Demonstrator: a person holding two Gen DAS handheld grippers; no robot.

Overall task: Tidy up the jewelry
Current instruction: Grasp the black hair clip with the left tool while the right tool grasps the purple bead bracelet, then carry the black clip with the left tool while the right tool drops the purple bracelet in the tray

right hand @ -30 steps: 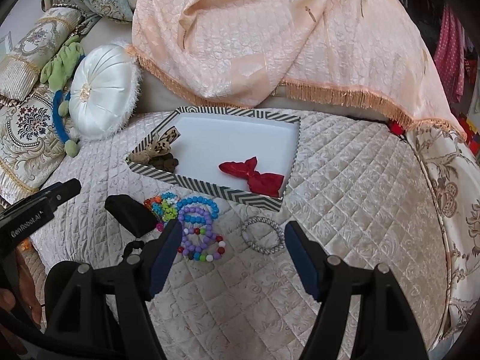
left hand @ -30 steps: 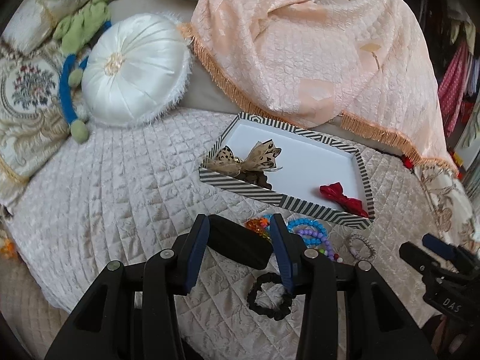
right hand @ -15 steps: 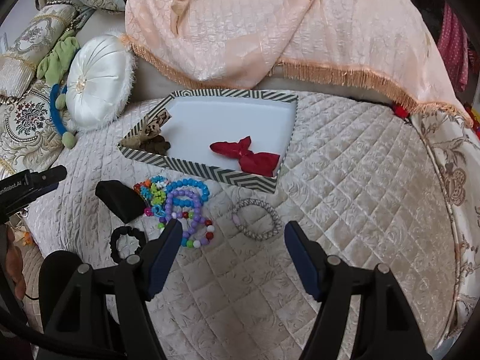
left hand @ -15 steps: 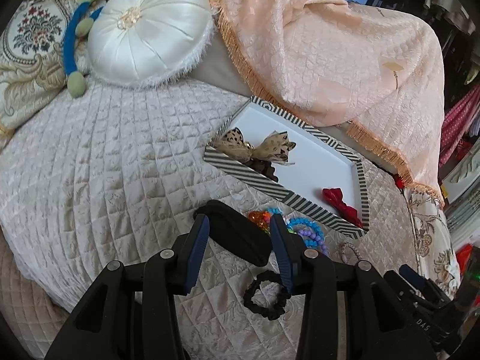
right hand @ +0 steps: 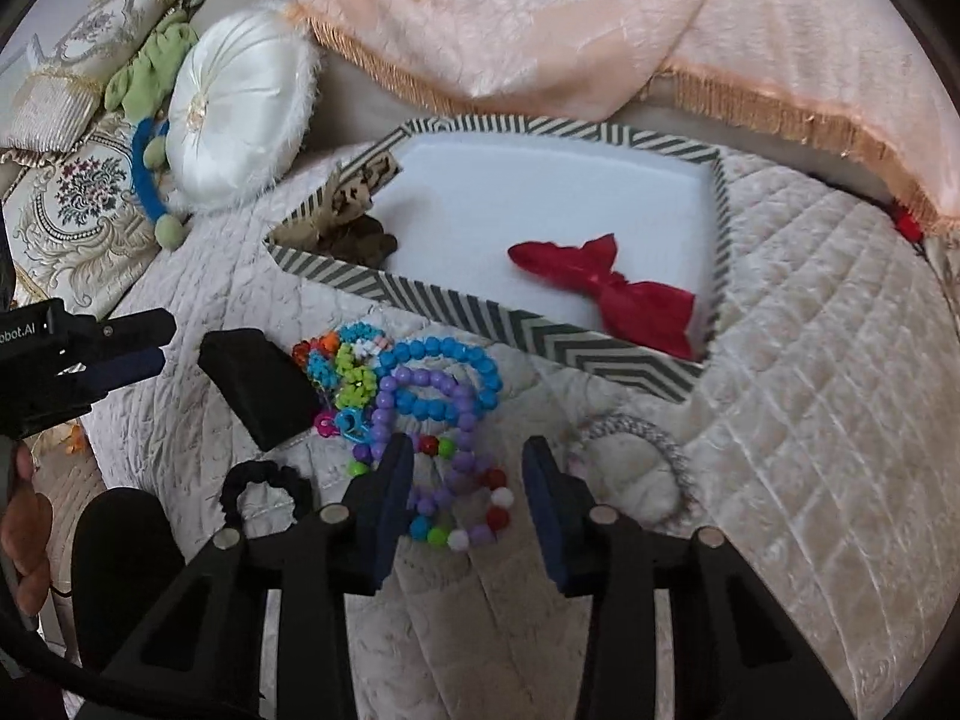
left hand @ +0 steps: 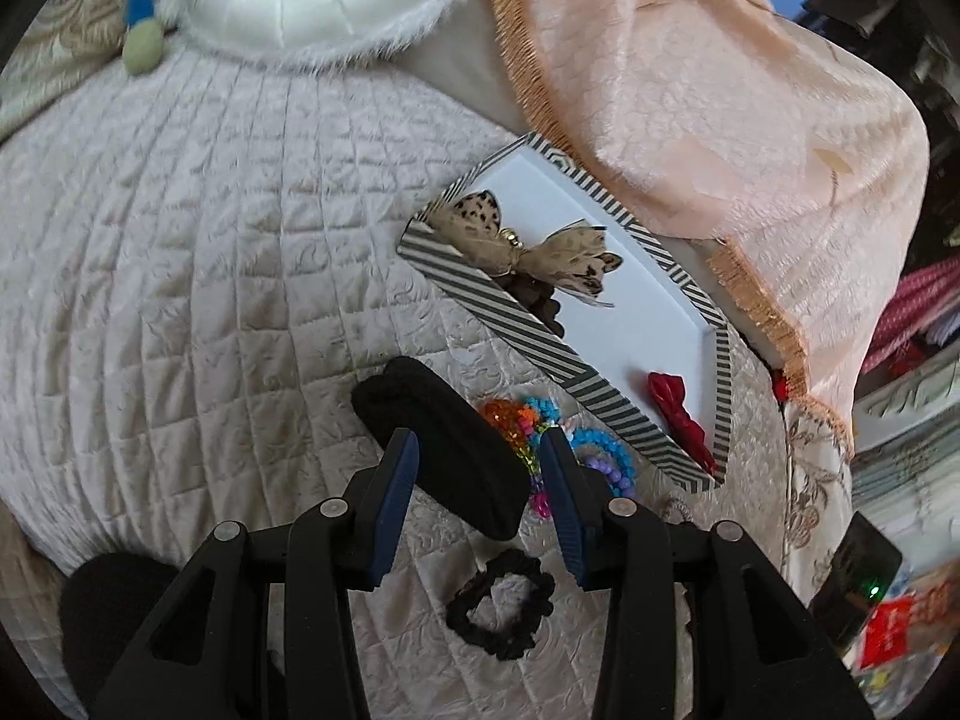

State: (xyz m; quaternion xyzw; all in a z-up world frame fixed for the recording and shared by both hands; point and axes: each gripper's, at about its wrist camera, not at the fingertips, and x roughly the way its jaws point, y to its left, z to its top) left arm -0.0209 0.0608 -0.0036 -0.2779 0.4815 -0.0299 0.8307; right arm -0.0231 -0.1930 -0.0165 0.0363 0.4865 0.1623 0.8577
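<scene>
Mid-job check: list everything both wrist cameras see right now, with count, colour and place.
tray: one, white inside with striped rim, on the quilt
red bow: one, in the tray's right part
leopard-print bow: one, tan, at the tray's left end
beaded bracelets: a pile, blue, purple, mixed colours, on the quilt before the tray
silver bracelet: one, right of the beads
black scrunchie: one, left of the beads
black pouch: one, on the quilt beside the beads
round cushion: one, white
peach throw: one, fringed, behind the tray
left gripper: jaws either side of the pouch
right gripper: jaws just narrowed above the beads
</scene>
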